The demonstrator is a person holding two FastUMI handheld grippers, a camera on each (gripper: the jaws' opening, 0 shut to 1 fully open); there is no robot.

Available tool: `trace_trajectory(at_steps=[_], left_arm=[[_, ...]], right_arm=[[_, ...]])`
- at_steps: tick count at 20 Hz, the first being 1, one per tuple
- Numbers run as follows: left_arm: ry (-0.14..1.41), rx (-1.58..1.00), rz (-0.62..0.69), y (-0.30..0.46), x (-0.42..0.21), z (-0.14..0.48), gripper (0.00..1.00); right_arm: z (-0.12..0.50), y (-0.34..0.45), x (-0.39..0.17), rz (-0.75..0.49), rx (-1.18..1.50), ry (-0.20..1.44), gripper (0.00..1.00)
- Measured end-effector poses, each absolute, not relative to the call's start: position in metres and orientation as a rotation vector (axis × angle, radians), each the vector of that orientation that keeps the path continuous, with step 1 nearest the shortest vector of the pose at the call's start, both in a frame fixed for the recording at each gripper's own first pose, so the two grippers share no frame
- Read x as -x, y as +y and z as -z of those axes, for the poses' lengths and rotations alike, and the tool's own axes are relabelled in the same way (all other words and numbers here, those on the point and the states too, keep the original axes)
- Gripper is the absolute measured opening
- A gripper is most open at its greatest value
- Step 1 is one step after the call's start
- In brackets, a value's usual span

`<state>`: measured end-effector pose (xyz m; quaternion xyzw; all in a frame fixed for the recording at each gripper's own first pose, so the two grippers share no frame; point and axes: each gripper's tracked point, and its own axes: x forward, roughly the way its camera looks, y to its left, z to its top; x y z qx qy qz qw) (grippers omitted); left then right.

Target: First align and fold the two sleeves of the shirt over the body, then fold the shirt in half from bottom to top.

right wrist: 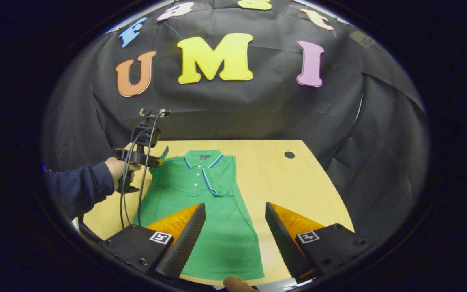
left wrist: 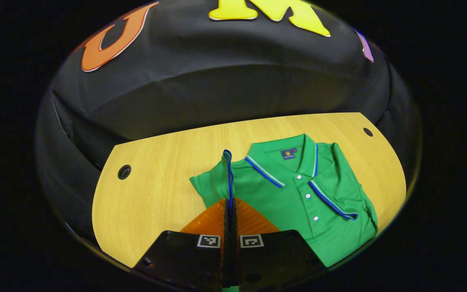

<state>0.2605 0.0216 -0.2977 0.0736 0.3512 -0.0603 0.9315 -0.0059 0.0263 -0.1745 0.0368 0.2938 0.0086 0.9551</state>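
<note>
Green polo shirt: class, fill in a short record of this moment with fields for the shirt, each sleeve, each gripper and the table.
Shirt: green polo shirt, flat, collar toward the booth wall
Right sleeve: right sleeve, folded over the body
Left sleeve: left sleeve, cuff lifted and pinched
Left gripper: left gripper, shut on the left sleeve cuff
Right gripper: right gripper, open above the shirt's lower half
Table: wooden table

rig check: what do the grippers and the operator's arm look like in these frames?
Each gripper, left and right, has black bodies carrying square black-and-white fiducial tags. The right one's fingers are wedge-shaped with ridged inner faces. Seen from the right gripper view, the left unit is black with dark cables hanging down, held from a dark navy sleeve.
</note>
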Motion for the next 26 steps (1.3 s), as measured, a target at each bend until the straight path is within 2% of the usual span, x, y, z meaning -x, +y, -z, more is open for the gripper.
trace_trajectory(at_steps=[7, 9, 13, 15, 16, 17, 19, 21, 23, 26], left_arm=[[0.751, -0.189, 0.225, -0.051, -0.258, 0.320, 0.04], [0.781, -0.219, 0.236, -0.056, -0.254, 0.334, 0.04], [0.817, -0.198, 0.234, -0.064, -0.254, 0.349, 0.04], [0.822, -0.145, 0.265, -0.073, -0.247, 0.346, 0.07], [0.818, -0.123, 0.276, -0.075, -0.243, 0.344, 0.12], [0.807, -0.108, 0.278, -0.074, -0.239, 0.340, 0.14], [0.770, -0.088, 0.261, -0.071, -0.234, 0.329, 0.27], [0.739, -0.071, 0.244, -0.065, -0.222, 0.318, 0.60], [0.727, -0.073, 0.236, -0.055, -0.201, 0.310, 0.58], [0.728, -0.072, 0.235, -0.044, -0.168, 0.300, 0.98]], right_arm=[[0.193, 0.004, 0.021, 0.025, -0.092, 0.630, 0.95], [0.201, -0.004, 0.028, 0.040, -0.098, 0.644, 0.94], [0.214, -0.013, 0.038, 0.032, -0.104, 0.666, 0.97], [0.221, -0.020, 0.041, 0.029, -0.073, 0.683, 0.95], [0.225, -0.025, 0.042, 0.036, -0.053, 0.692, 0.94], [0.227, -0.026, 0.043, 0.033, -0.044, 0.700, 0.96], [0.232, -0.022, 0.046, 0.009, -0.038, 0.716, 0.96], [0.242, -0.024, 0.046, -0.008, -0.018, 0.734, 0.95], [0.257, -0.027, 0.046, -0.019, 0.006, 0.770, 0.95], [0.285, -0.027, 0.061, -0.043, 0.015, 0.851, 0.96]])
